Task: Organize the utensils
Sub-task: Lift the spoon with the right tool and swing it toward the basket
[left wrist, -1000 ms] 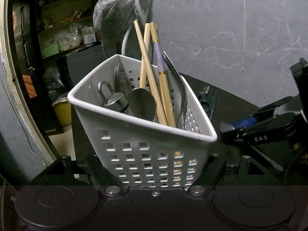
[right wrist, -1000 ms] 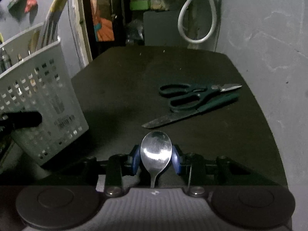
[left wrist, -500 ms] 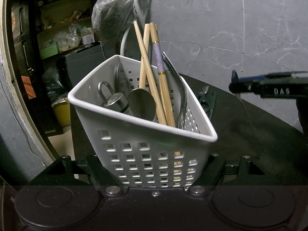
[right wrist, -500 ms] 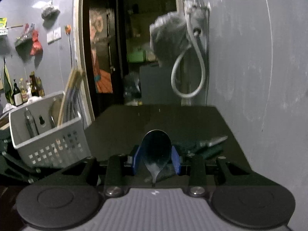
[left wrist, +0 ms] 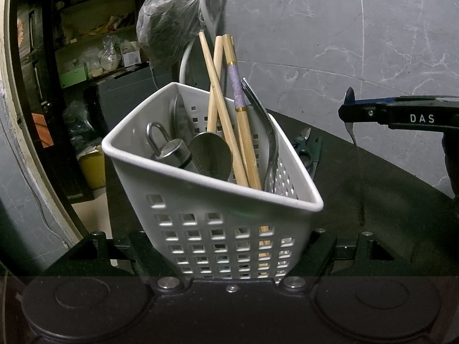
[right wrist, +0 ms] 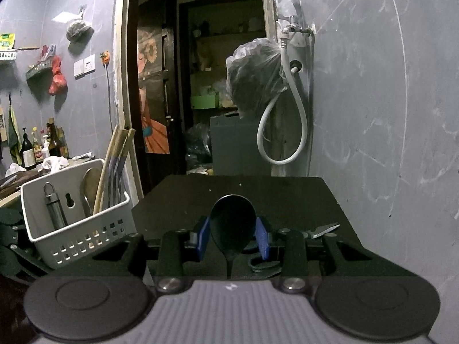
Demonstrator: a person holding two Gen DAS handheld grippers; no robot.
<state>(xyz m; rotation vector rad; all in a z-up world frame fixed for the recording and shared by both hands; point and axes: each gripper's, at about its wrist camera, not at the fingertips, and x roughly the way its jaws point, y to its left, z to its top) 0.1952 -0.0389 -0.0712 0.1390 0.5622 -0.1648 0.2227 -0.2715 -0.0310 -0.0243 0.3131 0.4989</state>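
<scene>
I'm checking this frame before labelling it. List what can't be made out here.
- Left wrist view: left gripper fingertips, hidden behind the white perforated plastic basket.
- Right wrist view: metal spoon handle, hidden by the right gripper.
- Right wrist view: dark-handled scissors, mostly behind that gripper.

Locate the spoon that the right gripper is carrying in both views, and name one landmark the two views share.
Left wrist view: the spoon shows edge-on at the right edge, clamped in the right gripper, above the table.
Right wrist view: the spoon sits bottom centre, bowl up between the blue pads.
Shared landmark: the white basket holding chopsticks.
</scene>
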